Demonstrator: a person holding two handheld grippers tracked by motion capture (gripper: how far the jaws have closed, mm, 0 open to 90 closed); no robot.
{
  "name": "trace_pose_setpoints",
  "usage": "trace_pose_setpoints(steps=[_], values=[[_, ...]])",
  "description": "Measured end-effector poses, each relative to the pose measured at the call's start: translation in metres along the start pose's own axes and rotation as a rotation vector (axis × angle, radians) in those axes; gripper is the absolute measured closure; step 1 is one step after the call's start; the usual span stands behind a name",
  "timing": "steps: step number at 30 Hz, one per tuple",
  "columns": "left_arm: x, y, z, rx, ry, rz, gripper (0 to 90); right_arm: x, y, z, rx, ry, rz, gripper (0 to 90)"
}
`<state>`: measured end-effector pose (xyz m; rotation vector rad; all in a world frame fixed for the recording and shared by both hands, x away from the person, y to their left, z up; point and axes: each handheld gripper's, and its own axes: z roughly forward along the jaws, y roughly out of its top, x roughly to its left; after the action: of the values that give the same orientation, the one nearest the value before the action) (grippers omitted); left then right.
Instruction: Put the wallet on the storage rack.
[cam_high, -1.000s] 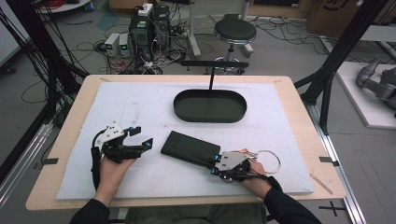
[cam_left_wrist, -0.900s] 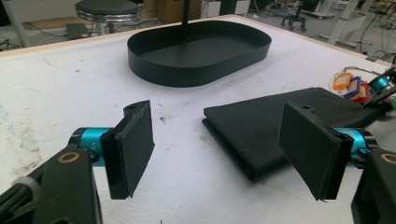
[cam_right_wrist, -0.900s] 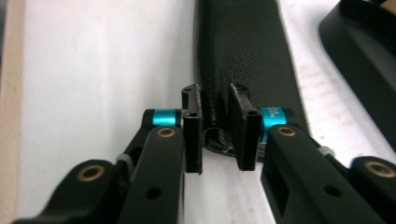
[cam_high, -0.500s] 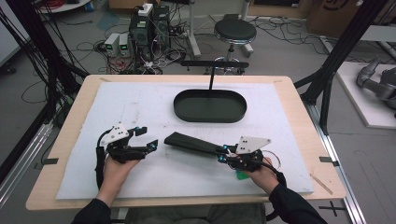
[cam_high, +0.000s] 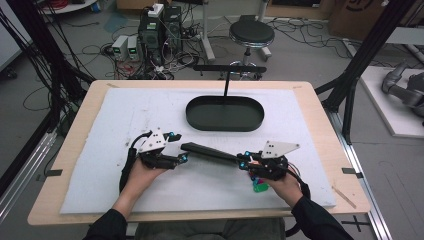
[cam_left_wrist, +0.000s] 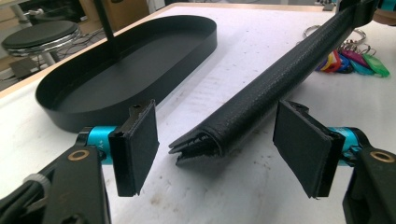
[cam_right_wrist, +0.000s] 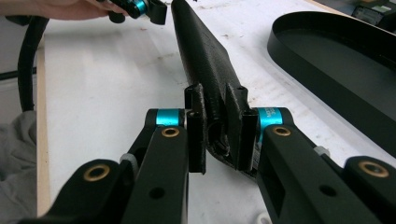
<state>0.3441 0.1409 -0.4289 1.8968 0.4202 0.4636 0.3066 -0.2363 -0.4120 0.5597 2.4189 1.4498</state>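
**Wallet lifted on edge, left jaws closing in**

High view: the right hand-held gripper (cam_high: 246, 163) has tipped the flat-lying black wallet (cam_high: 210, 153) up, at 6 o'clock of the empty oval tray (cam_high: 225, 123).

Left gripper view: left hand-held gripper (cam_left_wrist: 215, 140) released, jaws just narrowing around the wallet's free end, not touching.

Right gripper view: jaws clenched on the wallet.

Wooden table (cam_high: 320, 107) under a white mat (cam_high: 125, 120), with black oval tray (cam_high: 225, 113) and coloured key tags (cam_high: 259, 187) on it

Bare mat (cam_high: 125, 120) lies open left of the oval tray (cam_high: 225, 113); keys (cam_high: 259, 186) crowd the right tool (cam_high: 243, 162).
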Motion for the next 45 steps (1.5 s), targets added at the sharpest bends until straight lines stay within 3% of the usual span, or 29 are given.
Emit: trace_pose_setpoints(steps=[5,9,10,13,18,24,28,32,35,37,39,40,43,45], values=[[0.004,-0.001,0.008,0.007,-0.026,0.016,34.0,-0.003,-0.001,-0.002,-0.004,-0.001,0.022,79.7],[0.006,-0.002,0.011,-0.01,-0.056,0.025,43.9,-0.005,-0.001,-0.003,-0.012,0.002,0.047,78.9],[0.006,-0.002,0.011,-0.012,-0.062,0.03,50.2,-0.007,-0.001,-0.003,-0.018,0.002,0.056,78.4],[0.006,-0.001,0.011,-0.006,-0.052,0.035,53.7,-0.009,-0.001,-0.004,-0.021,0.003,0.068,77.4],[0.006,0.002,0.007,-0.007,-0.049,0.044,68.4,-0.014,-0.002,-0.006,-0.037,-0.013,0.102,70.5],[0.005,0.006,0.003,-0.023,-0.095,-0.006,74.5,-0.023,-0.005,-0.003,-0.034,-0.029,0.136,51.5],[0.001,0.011,-0.005,-0.082,-0.182,-0.067,76.2,-0.026,-0.006,0.005,-0.009,-0.049,0.128,47.1],[-0.009,0.011,-0.015,-0.102,-0.225,-0.053,76.3,-0.029,-0.005,0.007,0.003,-0.044,0.117,57.7],[-0.011,0.002,-0.018,-0.086,-0.202,-0.025,74.4,-0.029,-0.003,0.008,0.018,-0.014,0.106,63.4],[-0.008,-0.003,-0.016,-0.048,-0.172,-0.034,66.8,-0.03,-0.002,0.008,0.023,0.014,0.089,69.3],[-0.006,-0.005,-0.011,-0.033,-0.141,-0.043,49.9,-0.029,-0.001,0.01,0.019,0.041,0.073,73.0],[-0.005,-0.006,-0.008,-0.036,-0.145,-0.05,44.0,-0.029,-0.001,0.01,0.021,0.058,0.075,73.8],[-0.005,-0.006,-0.001,-0.031,-0.155,-0.028,42.8,-0.031,-0.001,0.01,0.025,0.085,0.072,74.6],[-0.004,-0.006,0.004,-0.027,-0.158,-0.038,40.0,-0.031,0.0,0.009,0.027,0.103,0.057,75.0]])
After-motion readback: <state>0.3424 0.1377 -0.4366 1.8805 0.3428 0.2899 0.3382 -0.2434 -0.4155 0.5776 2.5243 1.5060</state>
